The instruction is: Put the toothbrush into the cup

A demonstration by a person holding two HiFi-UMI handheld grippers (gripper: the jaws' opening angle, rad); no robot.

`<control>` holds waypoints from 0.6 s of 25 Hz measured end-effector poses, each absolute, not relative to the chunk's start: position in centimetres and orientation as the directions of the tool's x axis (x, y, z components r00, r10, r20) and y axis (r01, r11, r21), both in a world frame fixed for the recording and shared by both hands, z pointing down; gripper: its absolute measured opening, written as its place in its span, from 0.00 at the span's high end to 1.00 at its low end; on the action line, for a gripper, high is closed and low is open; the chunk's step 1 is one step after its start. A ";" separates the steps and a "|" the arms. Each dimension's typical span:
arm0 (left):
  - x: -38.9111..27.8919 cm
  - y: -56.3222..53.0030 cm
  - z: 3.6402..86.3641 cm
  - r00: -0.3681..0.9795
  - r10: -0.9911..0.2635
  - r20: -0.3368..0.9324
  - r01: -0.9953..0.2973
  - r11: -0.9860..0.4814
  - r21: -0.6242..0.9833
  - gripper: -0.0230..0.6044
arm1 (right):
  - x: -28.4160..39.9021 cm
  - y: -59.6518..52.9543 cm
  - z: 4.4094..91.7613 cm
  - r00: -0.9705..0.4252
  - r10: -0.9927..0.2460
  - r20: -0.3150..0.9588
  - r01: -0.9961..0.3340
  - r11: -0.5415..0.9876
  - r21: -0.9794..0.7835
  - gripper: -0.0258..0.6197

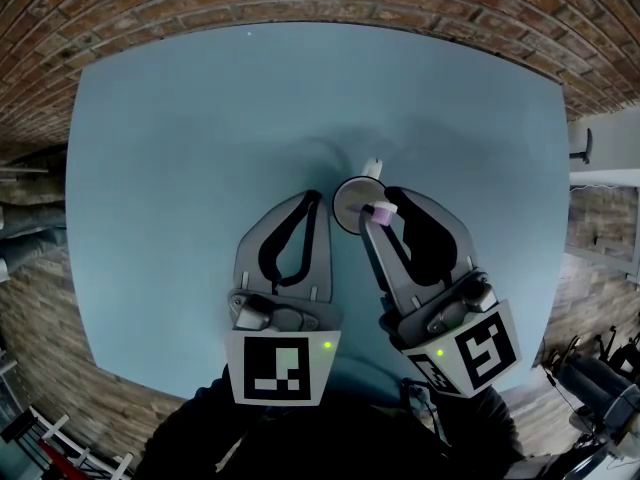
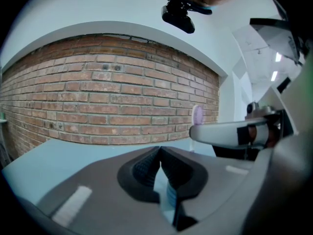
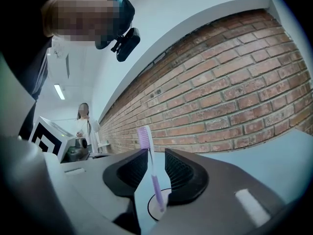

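A pale cup [image 1: 350,200] stands on the light blue table [image 1: 190,158], just ahead of both grippers. A toothbrush [image 1: 381,211] with a lilac handle and pink bristle head stands nearly upright, its lower end inside the cup [image 3: 152,213]. My right gripper [image 1: 384,208] is open around the toothbrush [image 3: 144,137], whose stem rises between the pads close to the left one, with a clear gap to the right pad. My left gripper [image 1: 315,199] is shut with nothing in it, its tips just left of the cup. The left gripper view shows its tips [image 2: 160,149] meeting, with the brush head [image 2: 197,115] over the right gripper.
Brick paving surrounds the table in the head view. A brick wall [image 2: 107,97] runs behind the table's far edge. A person [image 3: 83,120] stands far off in the right gripper view. Equipment sits past the table's right edge [image 1: 600,378].
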State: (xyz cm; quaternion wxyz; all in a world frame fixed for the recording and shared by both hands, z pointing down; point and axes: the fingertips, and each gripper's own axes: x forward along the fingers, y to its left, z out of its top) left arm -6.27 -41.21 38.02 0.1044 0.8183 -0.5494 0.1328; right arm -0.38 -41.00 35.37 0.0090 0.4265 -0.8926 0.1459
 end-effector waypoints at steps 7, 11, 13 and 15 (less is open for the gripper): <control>-6.1 -41.2 37.9 0.366 -0.871 0.327 -0.925 -0.379 0.027 0.95 | -0.2 -41.0 35.3 -0.630 -0.764 0.139 -0.768 0.588 -0.253 0.79; -6.0 -41.1 37.8 0.372 -0.869 0.327 -0.922 -0.387 0.020 0.95 | -0.2 -40.9 35.5 -0.628 -0.763 0.151 -0.771 0.585 -0.251 0.79; -5.9 -41.1 37.8 0.370 -0.869 0.328 -0.923 -0.384 0.024 0.95 | -0.2 -40.9 35.4 -0.628 -0.764 0.149 -0.771 0.585 -0.251 0.79; -5.9 -41.0 37.8 0.369 -0.870 0.328 -0.924 -0.381 0.029 0.95 | -0.1 -40.8 35.4 -0.627 -0.764 0.149 -0.772 0.585 -0.250 0.79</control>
